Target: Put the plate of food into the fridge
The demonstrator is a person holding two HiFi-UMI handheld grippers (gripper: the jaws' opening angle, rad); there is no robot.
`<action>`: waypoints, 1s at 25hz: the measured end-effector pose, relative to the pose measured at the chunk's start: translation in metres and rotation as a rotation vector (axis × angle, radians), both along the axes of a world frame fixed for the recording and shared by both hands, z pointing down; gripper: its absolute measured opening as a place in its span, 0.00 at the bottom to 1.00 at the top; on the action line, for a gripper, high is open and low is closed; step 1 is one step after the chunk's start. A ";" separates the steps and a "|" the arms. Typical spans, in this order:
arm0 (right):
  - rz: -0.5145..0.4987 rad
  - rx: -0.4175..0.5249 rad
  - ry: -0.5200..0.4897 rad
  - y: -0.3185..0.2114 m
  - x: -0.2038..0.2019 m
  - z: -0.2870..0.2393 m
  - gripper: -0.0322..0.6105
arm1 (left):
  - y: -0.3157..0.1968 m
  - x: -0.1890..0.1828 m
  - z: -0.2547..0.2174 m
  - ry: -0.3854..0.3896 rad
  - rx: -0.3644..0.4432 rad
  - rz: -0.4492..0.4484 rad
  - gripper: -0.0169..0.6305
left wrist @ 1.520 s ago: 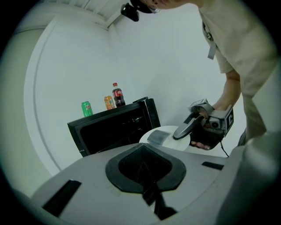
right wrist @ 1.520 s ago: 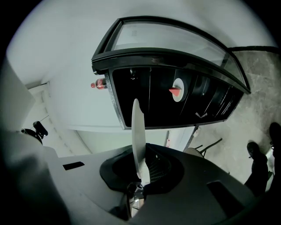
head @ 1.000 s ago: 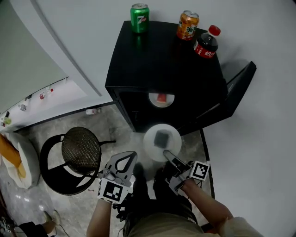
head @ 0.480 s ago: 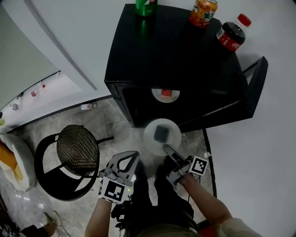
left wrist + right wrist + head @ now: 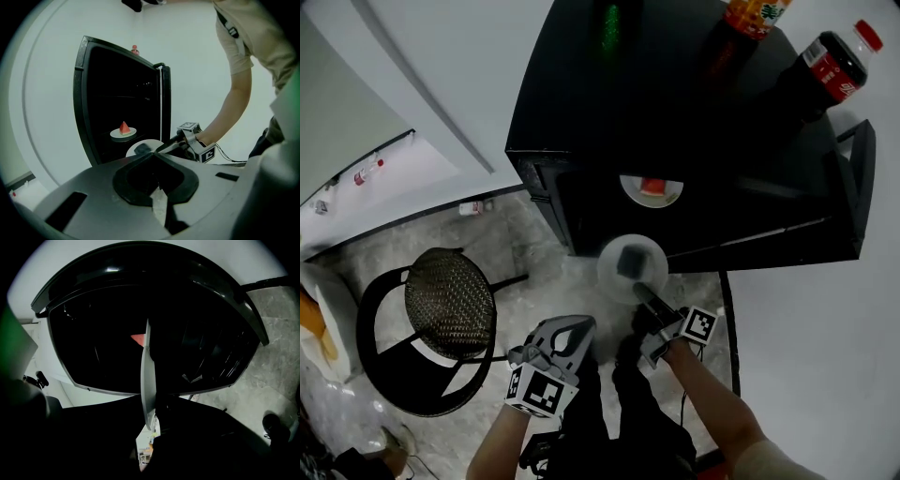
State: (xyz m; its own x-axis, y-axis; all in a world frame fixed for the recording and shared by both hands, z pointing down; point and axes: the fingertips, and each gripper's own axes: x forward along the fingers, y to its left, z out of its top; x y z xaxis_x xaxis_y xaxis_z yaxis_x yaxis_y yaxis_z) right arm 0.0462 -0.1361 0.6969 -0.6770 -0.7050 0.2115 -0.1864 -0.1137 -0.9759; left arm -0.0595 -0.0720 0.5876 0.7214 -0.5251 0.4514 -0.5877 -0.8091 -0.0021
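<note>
Black fridge [image 5: 675, 112] holds a watermelon plate [image 5: 628, 191]; right tool [image 5: 640, 292] grips the plate of dark food [image 5: 613, 273], left tool [image 5: 584, 323] closed.

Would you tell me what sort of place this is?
Probably an indoor room corner, perhaps a break area: small black fridge, red-labelled cola bottle on top, round black woven-seat chair beside it.

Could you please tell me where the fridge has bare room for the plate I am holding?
The top of the black fridge is bare in front of the orange can and the dark cola bottle. Inside, the white plate with a red wedge occupies its shelf; the dim space above it looks empty.
</note>
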 end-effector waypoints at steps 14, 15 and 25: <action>0.005 -0.020 -0.037 -0.039 0.006 0.077 0.10 | -0.015 0.010 0.059 0.019 -0.061 -0.008 0.04; 0.005 -0.024 -0.032 -0.041 0.008 0.083 0.10 | -0.015 0.013 0.063 0.016 -0.068 -0.004 0.04; 0.025 -0.076 0.017 -0.057 0.015 0.120 0.11 | -0.015 0.026 0.087 0.019 -0.113 -0.004 0.04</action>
State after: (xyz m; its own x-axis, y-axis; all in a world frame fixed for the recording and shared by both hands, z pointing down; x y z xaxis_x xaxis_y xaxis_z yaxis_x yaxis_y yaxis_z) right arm 0.0616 -0.1934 0.8174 -0.6554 -0.7029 0.2764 -0.1990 -0.1923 -0.9609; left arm -0.0338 -0.0869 0.6741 0.7283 -0.4744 0.4944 -0.5899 -0.8012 0.1002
